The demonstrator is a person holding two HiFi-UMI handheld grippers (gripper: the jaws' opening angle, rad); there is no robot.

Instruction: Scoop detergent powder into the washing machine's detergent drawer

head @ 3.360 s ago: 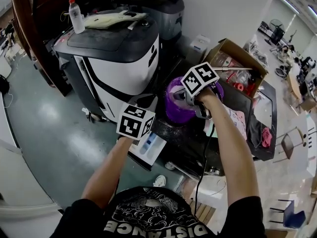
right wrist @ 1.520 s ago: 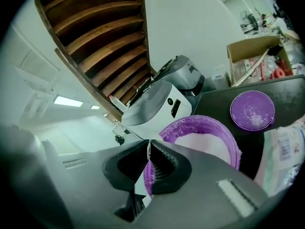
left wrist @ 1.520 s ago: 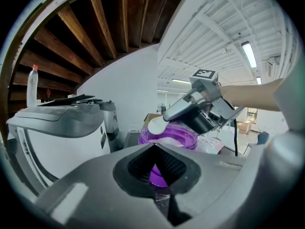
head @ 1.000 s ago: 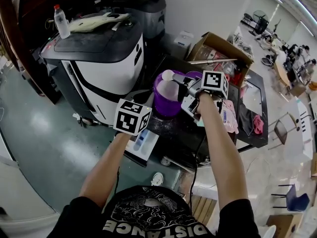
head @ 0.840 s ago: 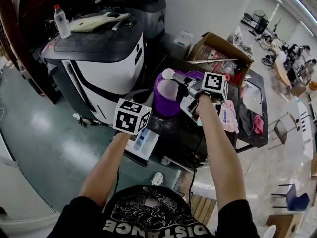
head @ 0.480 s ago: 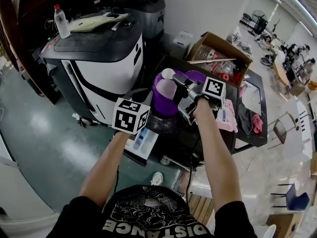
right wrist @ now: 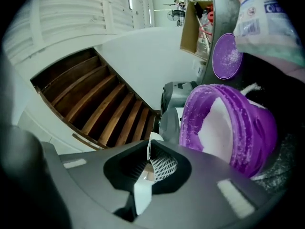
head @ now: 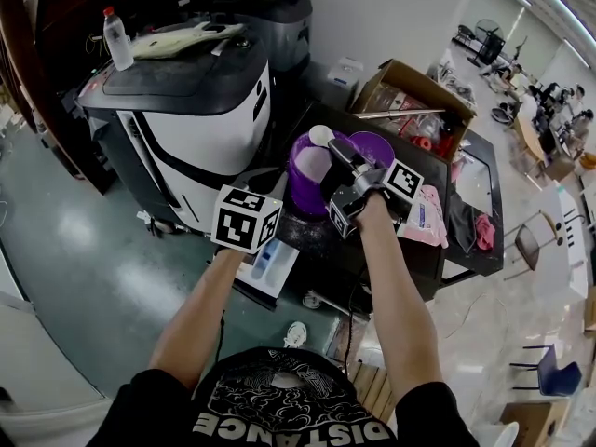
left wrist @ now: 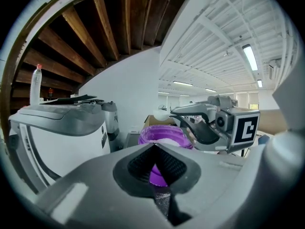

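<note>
The right gripper grips the handle of a white plastic scoop, held above the round purple plastic tub of white detergent powder just ahead. The left gripper is clenched and empty.

Your black short-sleeved T-shirt bears white lettering; the grey left gripper and right gripper each carry 1 black-and-white marker cube; a black cable hangs from the right.
</note>
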